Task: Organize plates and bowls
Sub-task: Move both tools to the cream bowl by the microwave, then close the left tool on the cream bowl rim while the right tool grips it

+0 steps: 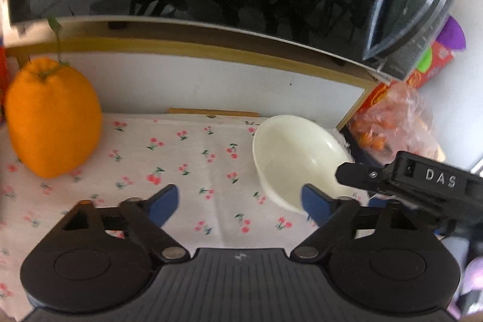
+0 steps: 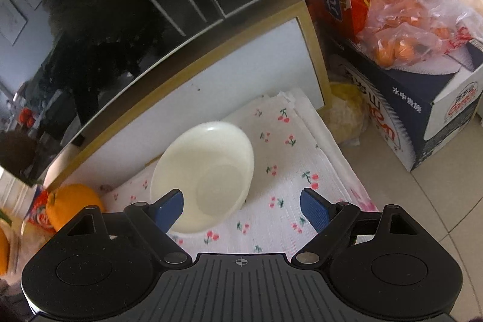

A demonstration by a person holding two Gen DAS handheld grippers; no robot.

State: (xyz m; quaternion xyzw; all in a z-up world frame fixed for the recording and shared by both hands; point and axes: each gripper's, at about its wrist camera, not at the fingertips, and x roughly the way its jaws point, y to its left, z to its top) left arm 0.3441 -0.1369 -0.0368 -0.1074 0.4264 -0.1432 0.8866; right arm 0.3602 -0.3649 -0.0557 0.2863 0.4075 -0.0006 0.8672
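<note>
The step in hand is judged to be the approach to the white bowl (image 2: 205,174), the only piece of tableware in view; no plate shows in either picture. The bowl sits upright and empty on a cherry-print cloth (image 2: 280,192), near the cloth's far edge and just in front of a white panel with a wooden frame (image 2: 241,62). In the right wrist view the right claw (image 2: 241,208) is open with nothing gripped; its left pad lies over the bowl's near rim at about 7 o'clock of the bowl, while the right pad stands over bare cloth, well clear of the bowl at 4 o'clock. In the left wrist view the left claw (image 1: 240,205) is also open and empty; the bowl (image 1: 299,159) lies at 1 o'clock from it, with the claw's right pad in front of the near rim. Whether either pad touches the rim cannot be told. The right claw's body crosses the left view at 3 o'clock, close to the bowl. For a sound grasp, assign one claw only, so the two do not collide over the bowl. Set one pad inside the rim and the other outside the wall, then close on the rim squarely. The glossy wall is likely to slip under a shallow pinch. Lift straight up so the cloth is not dragged, and keep clear of the orange fruit (image 1: 52,116) standing at 9 o'clock on the cloth.
</note>
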